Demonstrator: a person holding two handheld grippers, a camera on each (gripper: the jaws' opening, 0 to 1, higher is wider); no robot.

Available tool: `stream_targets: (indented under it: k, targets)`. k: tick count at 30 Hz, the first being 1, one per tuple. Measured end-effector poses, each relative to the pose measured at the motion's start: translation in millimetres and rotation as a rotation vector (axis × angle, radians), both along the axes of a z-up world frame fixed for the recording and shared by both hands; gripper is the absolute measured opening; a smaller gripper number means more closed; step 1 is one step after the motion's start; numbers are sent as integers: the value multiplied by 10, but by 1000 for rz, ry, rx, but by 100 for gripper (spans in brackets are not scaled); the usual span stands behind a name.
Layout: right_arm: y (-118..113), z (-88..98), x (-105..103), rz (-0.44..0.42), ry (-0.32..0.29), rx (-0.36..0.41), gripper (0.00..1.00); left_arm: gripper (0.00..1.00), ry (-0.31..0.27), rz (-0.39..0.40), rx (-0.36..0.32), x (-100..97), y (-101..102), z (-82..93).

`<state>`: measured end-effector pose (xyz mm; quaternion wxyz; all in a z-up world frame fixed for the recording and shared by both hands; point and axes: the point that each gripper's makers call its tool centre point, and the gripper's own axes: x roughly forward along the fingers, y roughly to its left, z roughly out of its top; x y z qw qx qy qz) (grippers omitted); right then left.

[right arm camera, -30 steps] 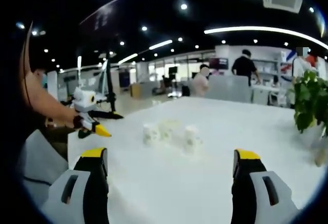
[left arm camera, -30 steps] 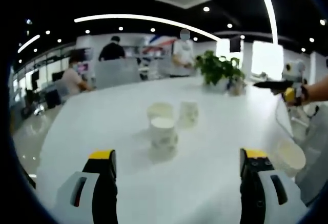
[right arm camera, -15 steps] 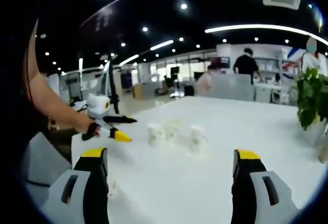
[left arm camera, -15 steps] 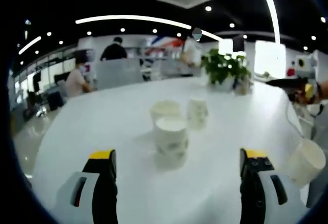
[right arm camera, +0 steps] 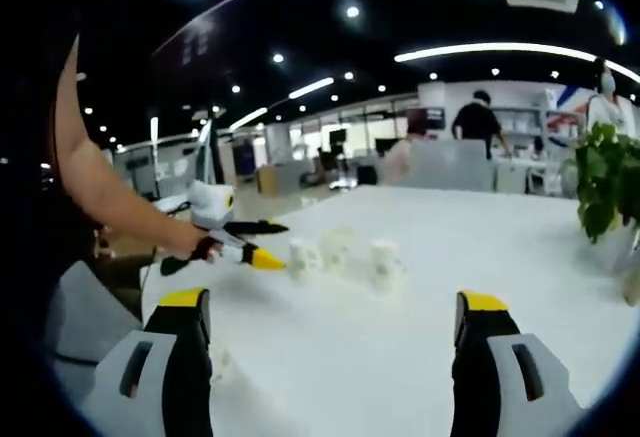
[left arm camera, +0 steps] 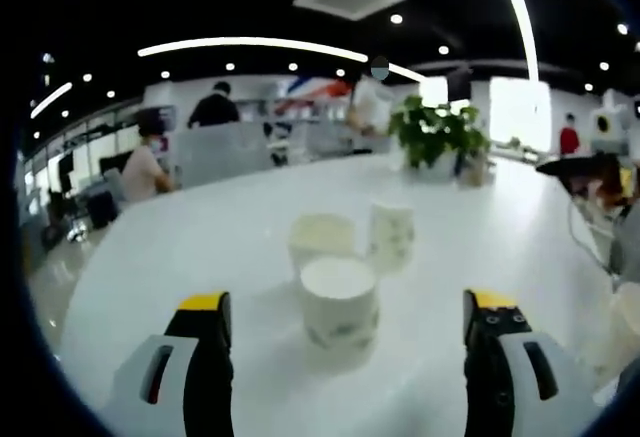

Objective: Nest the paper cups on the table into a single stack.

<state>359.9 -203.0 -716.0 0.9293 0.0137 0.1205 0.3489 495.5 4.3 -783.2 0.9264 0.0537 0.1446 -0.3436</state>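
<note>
Standing upright on the white surface [left arm camera: 180, 247], three cups cluster at 12 o'clock ahead of the left tool [left arm camera: 340, 357], whose jaws are spread wide and empty: a near cup [left arm camera: 340, 303], a wide cup [left arm camera: 322, 240] behind, a tall cup [left arm camera: 391, 236] at its 3 o'clock. The right tool [right arm camera: 333, 357] is likewise spread and empty. A plant [left arm camera: 434, 132] stands far off at 1 o'clock.

paper cups [left arm camera: 340, 302]: 3 | potted plant [left arm camera: 432, 135]: 1 | table [left arm camera: 180, 247]: 1 | claws: 2
</note>
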Motion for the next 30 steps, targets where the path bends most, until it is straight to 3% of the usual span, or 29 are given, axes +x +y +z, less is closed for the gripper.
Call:
stream_targets:
  k: [8, 16, 27, 30]
  targets:
    - [21, 2, 0, -1, 4, 10, 100, 92, 2, 10, -5, 103, -13, -11]
    - [16, -60, 5, -8, 24, 17, 100, 79, 37, 35, 42, 186, 41, -240]
    - [2, -115, -11, -13, 38, 20, 100, 70, 39, 15, 27, 258, -109, -283]
    - [-16, -133, -30, -17, 44, 22, 100, 67, 72, 15, 23, 260, -110, -387]
